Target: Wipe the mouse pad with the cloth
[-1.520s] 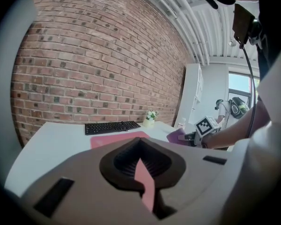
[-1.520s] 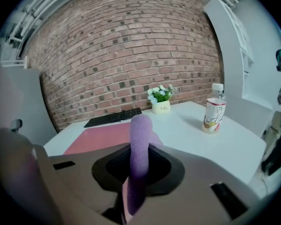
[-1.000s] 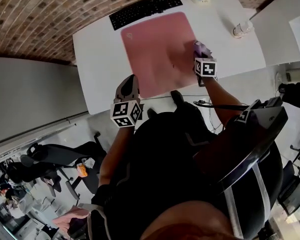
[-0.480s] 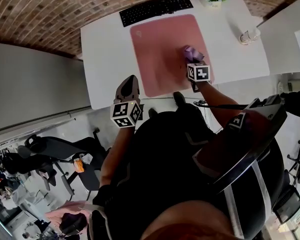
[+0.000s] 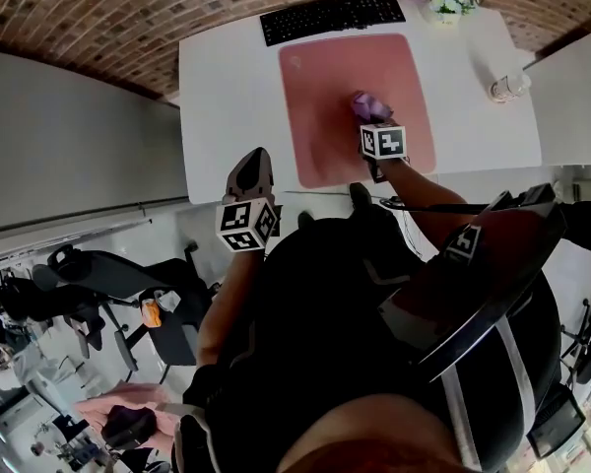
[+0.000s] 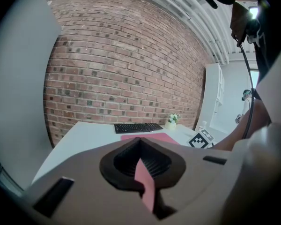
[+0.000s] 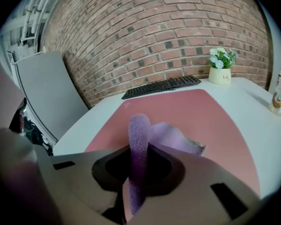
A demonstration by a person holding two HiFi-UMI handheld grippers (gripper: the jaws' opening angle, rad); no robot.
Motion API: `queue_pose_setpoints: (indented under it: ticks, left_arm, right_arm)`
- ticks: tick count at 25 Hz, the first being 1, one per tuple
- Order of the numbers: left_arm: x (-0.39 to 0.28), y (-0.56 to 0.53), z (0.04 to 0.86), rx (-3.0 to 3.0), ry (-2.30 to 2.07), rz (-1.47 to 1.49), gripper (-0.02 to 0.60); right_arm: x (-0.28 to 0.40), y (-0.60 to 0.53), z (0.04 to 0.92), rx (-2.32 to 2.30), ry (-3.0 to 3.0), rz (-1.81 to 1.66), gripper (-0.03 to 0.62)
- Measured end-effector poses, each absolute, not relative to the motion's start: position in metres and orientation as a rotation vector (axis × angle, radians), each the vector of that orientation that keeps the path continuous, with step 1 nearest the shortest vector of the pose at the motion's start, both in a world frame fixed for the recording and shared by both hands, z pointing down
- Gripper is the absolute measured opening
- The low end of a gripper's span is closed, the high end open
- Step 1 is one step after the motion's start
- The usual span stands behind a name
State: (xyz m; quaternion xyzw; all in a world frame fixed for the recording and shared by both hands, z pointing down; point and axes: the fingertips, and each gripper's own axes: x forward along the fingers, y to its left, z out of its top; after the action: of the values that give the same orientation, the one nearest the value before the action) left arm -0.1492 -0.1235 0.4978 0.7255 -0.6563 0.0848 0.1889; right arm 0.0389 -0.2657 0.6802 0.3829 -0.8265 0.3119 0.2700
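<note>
A pink mouse pad (image 5: 325,77) lies on the white desk (image 5: 227,97), in front of a black keyboard (image 5: 333,15). My right gripper (image 5: 367,116) is shut on a purple cloth (image 5: 368,104), which rests on the pad's right half. In the right gripper view the cloth (image 7: 139,144) stands folded between the jaws with its loose end (image 7: 178,139) trailing on the mouse pad (image 7: 210,116). My left gripper (image 5: 253,173) hangs off the desk's near edge, shut with nothing in it; in its own view the jaws meet at the left gripper (image 6: 141,165).
A small pot of flowers (image 5: 446,4) stands at the desk's far right corner, and a bottle (image 5: 507,87) lies near the right edge. The brick wall (image 5: 128,18) runs behind the desk. Office chairs (image 5: 98,284) stand on the floor to the left.
My right gripper has dragged the cloth leftward over the pad, from its right edge toward the middle. The left gripper has stayed put.
</note>
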Motion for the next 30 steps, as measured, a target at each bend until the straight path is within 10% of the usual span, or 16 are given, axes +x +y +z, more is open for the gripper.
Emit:
queue_pose_setpoints:
  ticks: [30]
  left_arm:
    - [-0.214,-0.083,0.495,1.942,-1.955,0.199,0.003]
  right_arm:
    - [-0.114,-0.215,0.671,0.747,-2.32,0.842,0.054]
